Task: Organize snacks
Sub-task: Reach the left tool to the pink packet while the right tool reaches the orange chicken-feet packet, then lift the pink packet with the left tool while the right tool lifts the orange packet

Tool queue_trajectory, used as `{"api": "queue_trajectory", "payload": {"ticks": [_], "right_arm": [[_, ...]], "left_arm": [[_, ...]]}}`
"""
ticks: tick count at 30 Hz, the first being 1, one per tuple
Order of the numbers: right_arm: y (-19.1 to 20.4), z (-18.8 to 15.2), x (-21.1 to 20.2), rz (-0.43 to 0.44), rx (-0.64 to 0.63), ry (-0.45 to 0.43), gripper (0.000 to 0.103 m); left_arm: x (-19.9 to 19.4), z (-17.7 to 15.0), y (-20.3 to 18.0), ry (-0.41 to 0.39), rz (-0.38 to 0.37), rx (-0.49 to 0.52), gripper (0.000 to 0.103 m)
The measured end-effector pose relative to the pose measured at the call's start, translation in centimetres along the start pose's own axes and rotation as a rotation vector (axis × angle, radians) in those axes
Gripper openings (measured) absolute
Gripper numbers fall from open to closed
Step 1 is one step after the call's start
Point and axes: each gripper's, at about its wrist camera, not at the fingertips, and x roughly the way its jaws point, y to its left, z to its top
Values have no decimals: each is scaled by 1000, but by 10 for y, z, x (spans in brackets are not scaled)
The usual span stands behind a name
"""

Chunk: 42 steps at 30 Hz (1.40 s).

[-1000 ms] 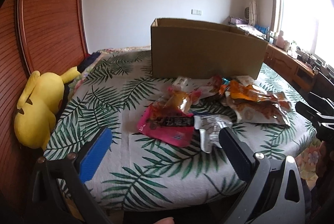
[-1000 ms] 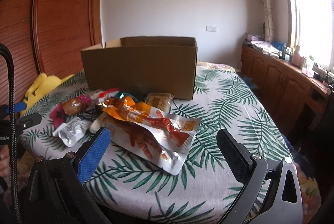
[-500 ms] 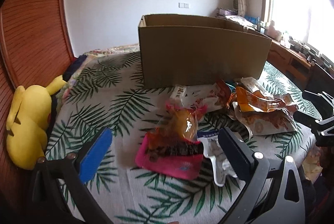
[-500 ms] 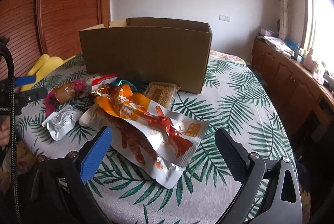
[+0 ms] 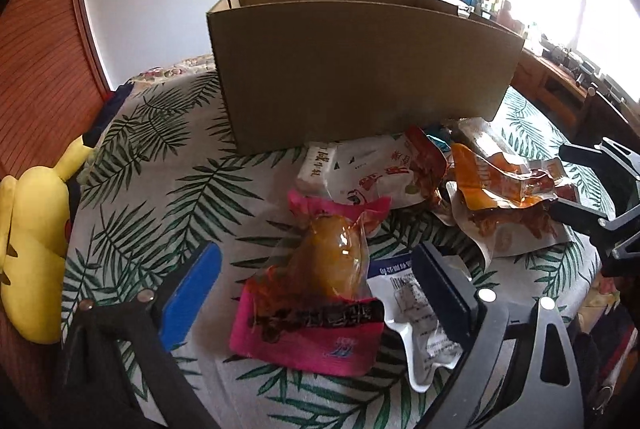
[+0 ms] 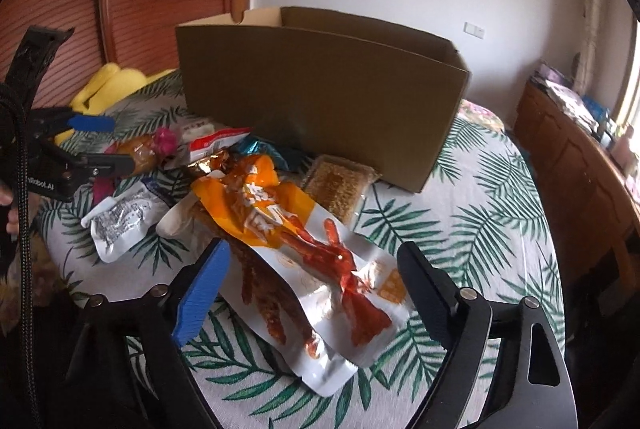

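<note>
Two grippers are closing, neither holding anything. The left gripper (image 5: 316, 295) straddles the pink packet (image 5: 310, 321) near the bed's (image 5: 152, 165) front edge, long axis pointing toward the cardboard box (image 5: 360, 77). The right gripper (image 6: 312, 285) straddles the orange-and-white packet (image 6: 320, 257).

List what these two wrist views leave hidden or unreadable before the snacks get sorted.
- Inside of the cardboard box: both views, hidden by its near wall.
- Teal wrapper: right wrist view, mostly buried under the orange packet.
- White pouch: left wrist view, partly covered by a finger of the left gripper, whose jaws are closing.
- Its print: too small to read.
</note>
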Motion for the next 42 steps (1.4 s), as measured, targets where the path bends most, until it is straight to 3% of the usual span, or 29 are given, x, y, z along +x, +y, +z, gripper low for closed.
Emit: {"api": "queue_trajectory", "payload": {"ticks": [6, 10, 16, 29, 36, 40, 42], "right_arm": [[4, 9, 21, 30, -62, 65, 84], [3, 14, 34, 48, -77, 111, 84], [-4, 21, 46, 112, -44, 141, 84], [-16, 26, 64, 257, 43, 212, 85], [-25, 26, 66, 314, 75, 240, 86], [-26, 26, 64, 337, 73, 248, 75], [-27, 27, 63, 350, 76, 247, 64]], "left_arm": [[12, 3, 1, 54, -4, -1, 86], [18, 2, 3, 74, -14, -17, 85], [26, 0, 6, 90, -15, -31, 77], [20, -4, 10, 36, -28, -67, 62], [17, -8, 9, 24, -45, -76, 61], [14, -10, 9, 15, -51, -84, 61], [12, -11, 10, 10, -54, -90, 61]]}}
